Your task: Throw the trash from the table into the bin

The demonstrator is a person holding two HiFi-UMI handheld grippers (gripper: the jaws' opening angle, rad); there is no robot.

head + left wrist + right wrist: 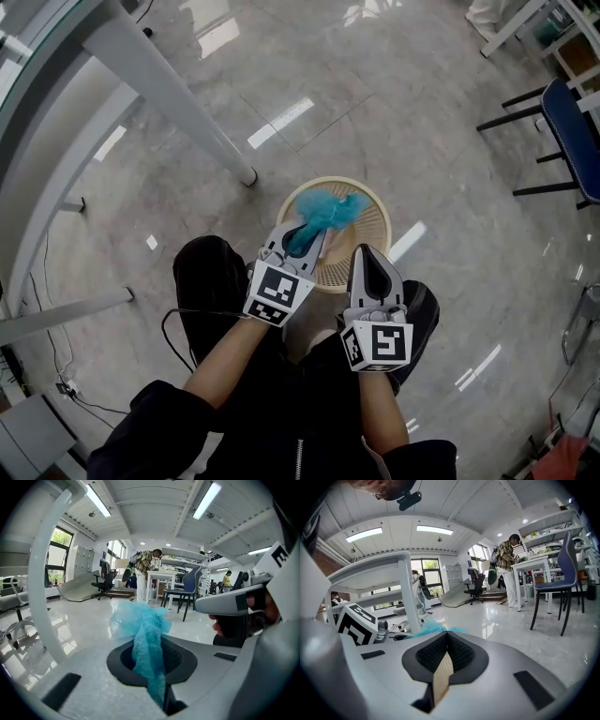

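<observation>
Both grippers covered the near part of the bin (380,217), and its bottom could not be seen. The table (159,84) was cut off at the upper left, so mostly its white legs showed. The left gripper (298,240) was clenched on the trash (330,208), a soft piece of turquoise net, crumpled and fluffy at its free end, which stood over the opening of the bin. Its lower end was hidden between the pads. The right gripper (367,253) had its jaws together and held nothing. In the narrow slit under them only a beige woven surface showed.
</observation>
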